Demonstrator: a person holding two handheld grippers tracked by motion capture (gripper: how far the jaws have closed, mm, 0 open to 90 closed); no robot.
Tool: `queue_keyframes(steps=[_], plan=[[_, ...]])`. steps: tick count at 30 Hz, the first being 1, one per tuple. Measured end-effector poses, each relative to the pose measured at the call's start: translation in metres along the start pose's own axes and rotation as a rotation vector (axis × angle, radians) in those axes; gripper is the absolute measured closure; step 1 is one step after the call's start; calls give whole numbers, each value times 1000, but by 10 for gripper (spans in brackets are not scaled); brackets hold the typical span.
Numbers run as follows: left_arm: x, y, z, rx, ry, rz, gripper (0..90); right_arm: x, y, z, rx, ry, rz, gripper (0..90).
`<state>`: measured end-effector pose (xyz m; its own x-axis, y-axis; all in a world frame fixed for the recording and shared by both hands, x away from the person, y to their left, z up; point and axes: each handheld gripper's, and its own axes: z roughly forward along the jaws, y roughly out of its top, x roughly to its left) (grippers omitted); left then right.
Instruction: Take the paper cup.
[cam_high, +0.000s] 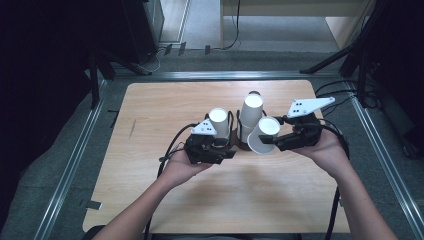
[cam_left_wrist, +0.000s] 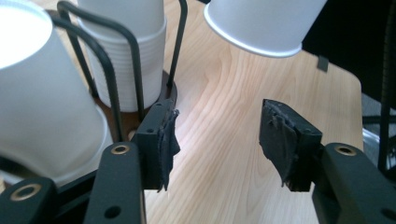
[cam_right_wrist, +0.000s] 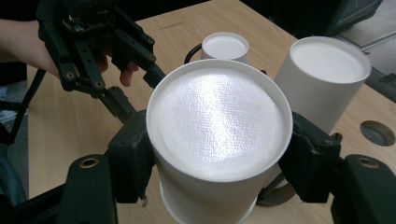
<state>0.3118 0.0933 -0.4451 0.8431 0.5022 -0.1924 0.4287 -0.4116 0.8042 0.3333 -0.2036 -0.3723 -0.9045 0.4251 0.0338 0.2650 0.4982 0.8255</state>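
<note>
The right gripper (cam_right_wrist: 219, 163) is clamped on a white paper cup (cam_right_wrist: 217, 140), its two black jaws pressing the cup's wall from either side just below the flat closed base. In the right gripper view that base faces the camera, so the cup's long axis runs away from the lens, open mouth on the far side. From the high view the same paper cup (cam_high: 263, 135) is held tilted, base up and toward the person, mouth down and away toward the rack; whether it clears the table cannot be told. The right gripper (cam_high: 272, 140) sits in the person's right hand (cam_high: 327, 150), a grey three-cornered plate (cam_high: 309, 106) on top of it. The left gripper (cam_left_wrist: 217, 144) has its jaws apart with bare wood between them, the left-hand jaw just beside the dark base of a wire cup rack (cam_left_wrist: 119, 60). In the high view the left gripper (cam_high: 227, 154) rests in the left hand (cam_high: 185, 167), at the near side of the rack. The rack holds upside-down cups: a tall stack of cups (cam_high: 251, 111) standing upright, and a shorter cup (cam_high: 219, 122) to its left. All stands on a light wooden table (cam_high: 150, 115).
</note>
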Motion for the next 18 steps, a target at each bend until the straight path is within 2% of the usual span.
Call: queue_keyframes(steps=[3,6,12,16,18], plan=[[2,-7,-3,10,-3,10,416,2,-7,10,7,14,-1,335],[4,-12,-5,6,-26,-5,383,5,-13,21,10,36,9,335],[7,-19,-7,8,-62,-9,327,10,-21,38,11,64,15,335],[8,-24,-7,19,-58,-18,314,13,-26,47,9,76,23,335],[12,-27,-6,26,-70,-21,299,13,-29,51,16,81,19,335]])
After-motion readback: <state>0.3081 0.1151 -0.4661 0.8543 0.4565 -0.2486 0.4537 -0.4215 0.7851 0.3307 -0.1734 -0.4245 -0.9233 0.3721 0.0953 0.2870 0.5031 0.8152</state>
